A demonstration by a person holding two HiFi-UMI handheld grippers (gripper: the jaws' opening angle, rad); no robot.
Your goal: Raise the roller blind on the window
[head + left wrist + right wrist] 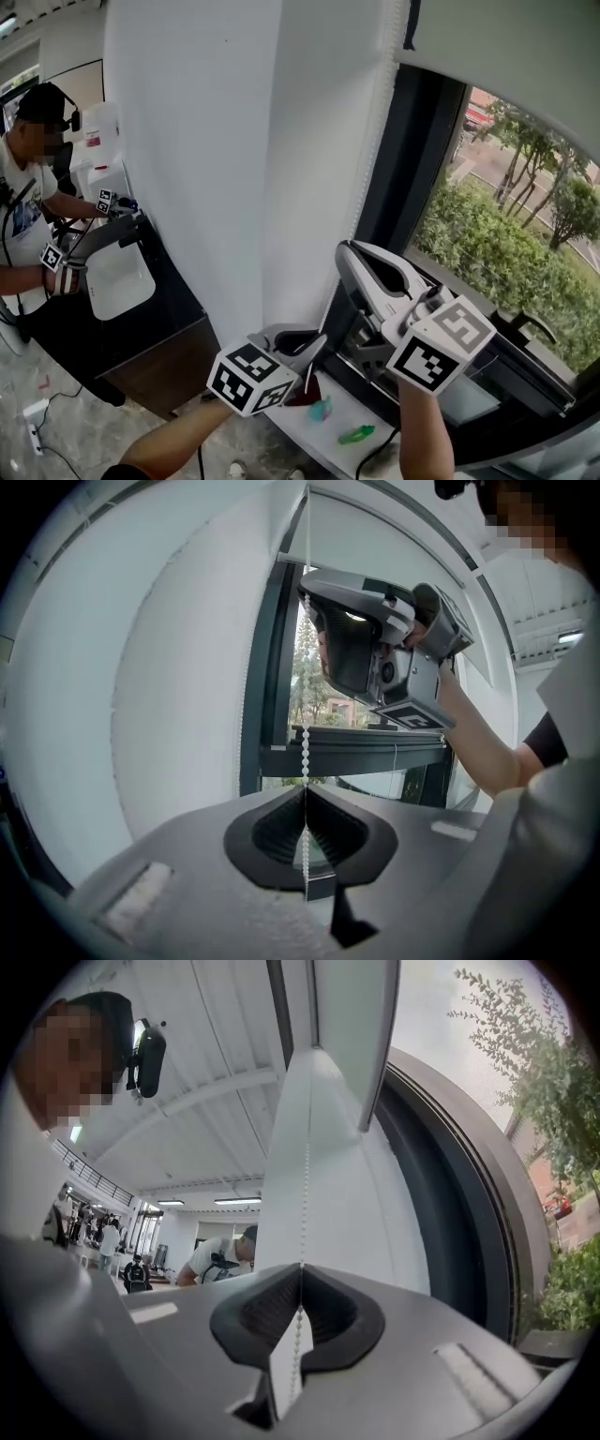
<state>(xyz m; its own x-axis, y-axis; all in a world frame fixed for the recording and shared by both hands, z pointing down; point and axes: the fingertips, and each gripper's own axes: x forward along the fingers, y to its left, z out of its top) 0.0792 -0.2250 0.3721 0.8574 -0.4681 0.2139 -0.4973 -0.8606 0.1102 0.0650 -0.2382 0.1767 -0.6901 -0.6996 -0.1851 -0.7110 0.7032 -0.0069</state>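
Smooth white wall [187,141] beside thin beaded cord [305,752].

It's tight up there: the bead chain [305,752] hangs in a narrow strip between the white wall [319,141] and the dark window frame [412,159]. The right gripper [345,248] is clamped on the chain above the left gripper [319,339], leaving only a short free stretch between them. The roller blind [506,56] closes off the top. Below, the white sill [300,427] carries small green bits [356,434]. The room side is open, and another person [23,206] stands well apart
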